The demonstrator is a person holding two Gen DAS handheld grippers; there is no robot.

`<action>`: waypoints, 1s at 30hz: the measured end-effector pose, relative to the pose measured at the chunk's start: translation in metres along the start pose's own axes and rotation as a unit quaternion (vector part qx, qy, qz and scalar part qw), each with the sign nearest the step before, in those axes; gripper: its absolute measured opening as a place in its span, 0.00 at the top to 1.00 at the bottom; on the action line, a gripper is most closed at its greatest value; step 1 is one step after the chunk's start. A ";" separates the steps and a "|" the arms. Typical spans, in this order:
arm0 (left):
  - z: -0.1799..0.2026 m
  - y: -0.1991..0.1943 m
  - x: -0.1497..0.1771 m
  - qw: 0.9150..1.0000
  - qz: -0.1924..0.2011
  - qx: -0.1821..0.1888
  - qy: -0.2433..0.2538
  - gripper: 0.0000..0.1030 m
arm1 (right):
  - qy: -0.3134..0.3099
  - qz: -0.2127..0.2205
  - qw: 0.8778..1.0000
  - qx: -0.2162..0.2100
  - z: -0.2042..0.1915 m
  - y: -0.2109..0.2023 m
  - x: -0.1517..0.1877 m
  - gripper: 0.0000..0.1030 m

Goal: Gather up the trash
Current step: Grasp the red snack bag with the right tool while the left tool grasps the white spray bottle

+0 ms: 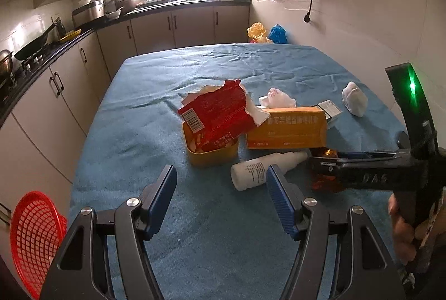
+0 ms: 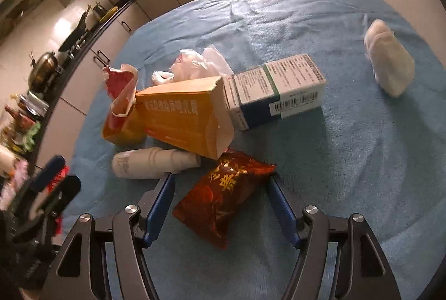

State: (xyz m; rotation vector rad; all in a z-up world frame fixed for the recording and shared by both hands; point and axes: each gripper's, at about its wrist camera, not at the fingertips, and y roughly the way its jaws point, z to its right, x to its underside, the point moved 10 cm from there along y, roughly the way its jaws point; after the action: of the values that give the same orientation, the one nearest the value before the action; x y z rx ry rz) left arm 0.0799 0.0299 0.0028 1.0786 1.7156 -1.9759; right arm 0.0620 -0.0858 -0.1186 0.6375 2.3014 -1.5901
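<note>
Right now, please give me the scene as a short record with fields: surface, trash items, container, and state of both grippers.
surface: table with blue cloth
trash items: red snack packet, white bottle lying flat, orange box, white-green box, torn red wrapper, white wad
container: yellow tub holding the torn red wrapper
left gripper: open, empty
right gripper: open, fingers either side of the red snack packet
</note>
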 end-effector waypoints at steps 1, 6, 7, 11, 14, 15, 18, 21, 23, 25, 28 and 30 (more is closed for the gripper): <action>0.001 0.002 -0.001 1.000 -0.002 0.003 0.004 0.36 | -0.013 0.001 1.000 0.013 -0.001 0.001 0.001 0.40; 0.017 0.015 -0.001 0.999 -0.021 0.031 0.029 0.36 | -0.058 0.004 0.998 0.006 -0.002 -0.005 0.010 0.67; 0.022 0.018 0.000 0.998 -0.025 0.038 0.036 0.36 | -0.058 0.006 0.998 -0.006 0.001 -0.008 0.011 0.67; 0.041 0.032 0.000 0.995 -0.036 0.056 0.068 0.35 | -0.050 0.026 0.997 -0.047 0.016 -0.023 0.017 0.67; 0.050 0.044 0.001 0.993 -0.046 0.054 0.094 0.35 | -0.037 0.037 0.997 -0.062 0.033 -0.030 0.020 0.67; 0.052 0.048 0.000 0.992 -0.049 0.054 0.101 0.35 | -0.033 0.039 0.996 -0.068 0.036 -0.031 0.020 0.67; 0.059 0.061 0.002 0.989 -0.066 0.057 0.119 0.35 | -0.018 0.042 0.996 -0.078 0.049 -0.032 0.023 0.67; 0.062 0.070 0.008 0.987 -0.083 0.054 0.127 0.35 | -0.006 0.046 0.994 -0.099 0.054 -0.030 0.023 0.67; 0.065 0.073 0.016 0.985 -0.097 0.054 0.134 0.35 | -0.006 0.049 0.993 -0.105 0.055 -0.031 0.023 0.67; 0.071 0.070 0.024 0.983 -0.105 0.061 0.136 0.35 | -0.006 0.054 0.993 -0.108 0.054 -0.032 0.025 0.67; 0.079 0.062 0.032 0.983 -0.107 0.065 0.135 0.35 | -0.010 0.057 0.993 -0.106 0.054 -0.032 0.024 0.67; 0.081 0.062 0.033 0.986 -0.105 0.054 0.118 0.38 | -0.017 0.059 0.993 -0.099 0.052 -0.031 0.025 0.67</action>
State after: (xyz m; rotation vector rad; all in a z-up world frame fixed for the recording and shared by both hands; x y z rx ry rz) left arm 0.0721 -0.0532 -0.0643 1.2586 1.9318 -2.1645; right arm 0.0237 -0.1389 -0.1230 0.6765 2.3118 -1.2914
